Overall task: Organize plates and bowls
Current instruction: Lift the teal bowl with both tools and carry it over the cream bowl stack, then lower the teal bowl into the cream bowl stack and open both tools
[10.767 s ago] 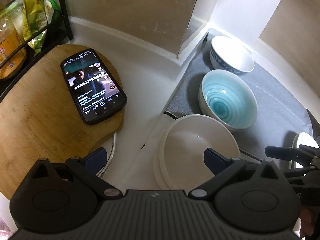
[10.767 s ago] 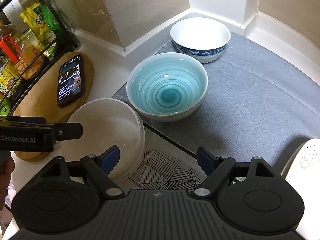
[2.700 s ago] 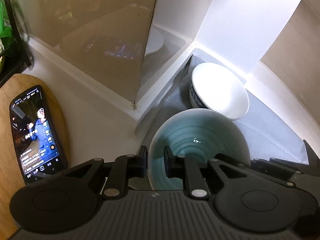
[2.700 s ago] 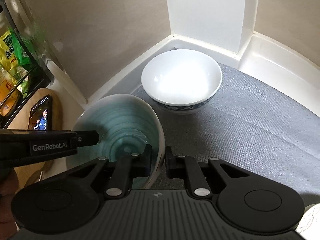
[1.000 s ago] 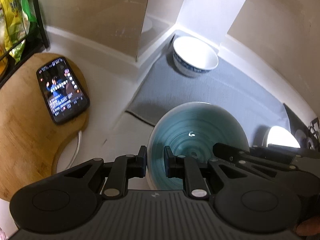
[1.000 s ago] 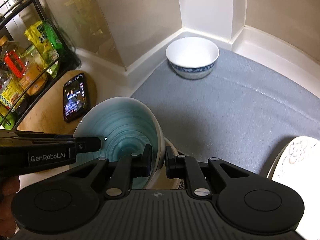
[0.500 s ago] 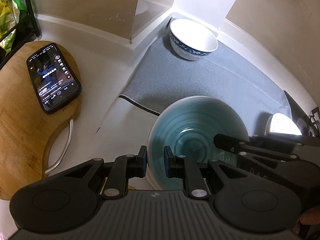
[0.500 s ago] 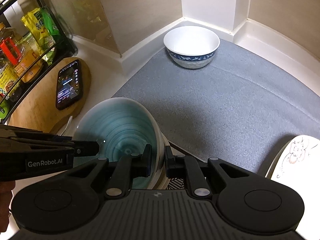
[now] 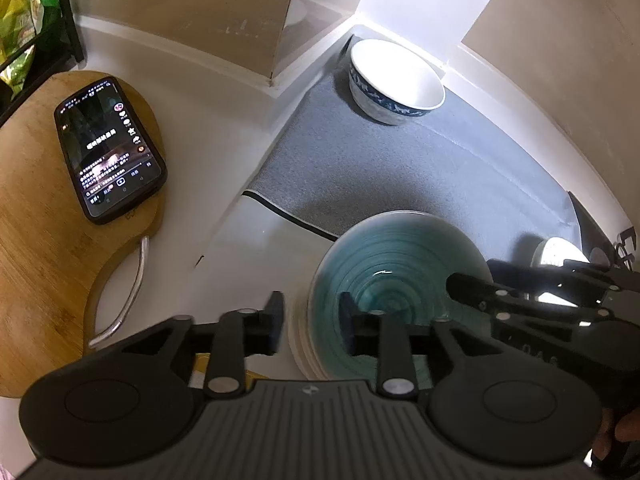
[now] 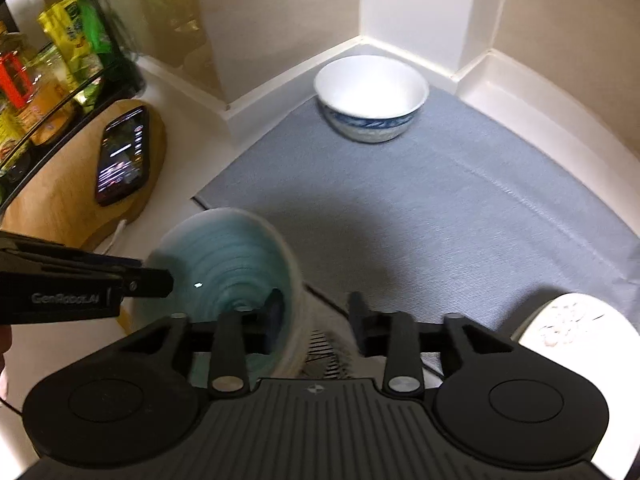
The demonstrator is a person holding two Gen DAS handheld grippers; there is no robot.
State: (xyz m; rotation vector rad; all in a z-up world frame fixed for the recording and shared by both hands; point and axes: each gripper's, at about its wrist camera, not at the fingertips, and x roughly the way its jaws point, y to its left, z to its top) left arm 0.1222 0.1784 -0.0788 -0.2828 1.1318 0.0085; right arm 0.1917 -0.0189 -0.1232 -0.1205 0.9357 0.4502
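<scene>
The teal bowl (image 9: 396,272) sits nested on the stack of white plates (image 9: 298,340) near the front. It also shows in the right wrist view (image 10: 228,264). My left gripper (image 9: 310,320) is open, its fingers either side of the bowl's near rim. My right gripper (image 10: 314,316) is open too, one finger inside the bowl, the other outside. A white bowl with a blue band (image 9: 396,80) stands at the back corner of the grey mat (image 9: 440,168); it also shows in the right wrist view (image 10: 370,96).
A phone (image 9: 108,152) lies on a wooden board (image 9: 36,240) at the left. A rack with packets (image 10: 44,80) stands behind it. A patterned white plate (image 10: 576,324) sits at the right. Walls close the back corner.
Both grippers have opened and let go of the teal bowl, which now rests on the white plates. Earlier the bowl was carried there from the mat.
</scene>
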